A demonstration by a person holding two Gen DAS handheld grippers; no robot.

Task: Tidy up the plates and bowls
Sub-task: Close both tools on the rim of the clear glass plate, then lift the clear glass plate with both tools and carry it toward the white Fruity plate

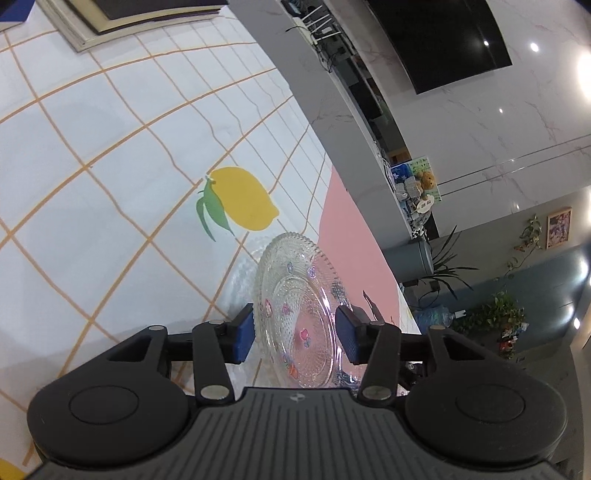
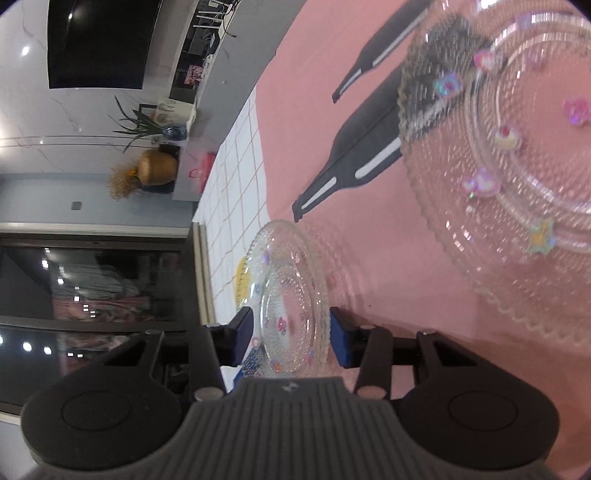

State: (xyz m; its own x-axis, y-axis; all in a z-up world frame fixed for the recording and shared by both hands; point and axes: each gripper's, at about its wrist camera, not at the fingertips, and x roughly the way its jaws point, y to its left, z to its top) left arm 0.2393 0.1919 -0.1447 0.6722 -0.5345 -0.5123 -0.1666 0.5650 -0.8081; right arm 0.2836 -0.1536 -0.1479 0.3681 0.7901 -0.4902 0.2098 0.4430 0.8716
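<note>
My left gripper (image 1: pixel 294 334) is shut on a clear glass plate (image 1: pixel 295 306) with small coloured flower stickers, held on edge above the tablecloth. Its blue pads (image 1: pixel 243 338) press both faces of the plate. My right gripper (image 2: pixel 291 338) is shut on a clear glass bowl (image 2: pixel 288 295) with the same stickers, held on edge between its blue pads (image 2: pixel 339 341). A larger clear glass plate (image 2: pixel 517 155) with stickers fills the upper right of the right wrist view, close by and above the pink cloth.
The table (image 1: pixel 110 184) carries a white grid cloth with a lemon print (image 1: pixel 243 197) and a pink part with dark bottle prints (image 2: pixel 354 162). Books (image 1: pixel 110 18) lie at the far corner. The table edge (image 2: pixel 201 258) borders the room floor.
</note>
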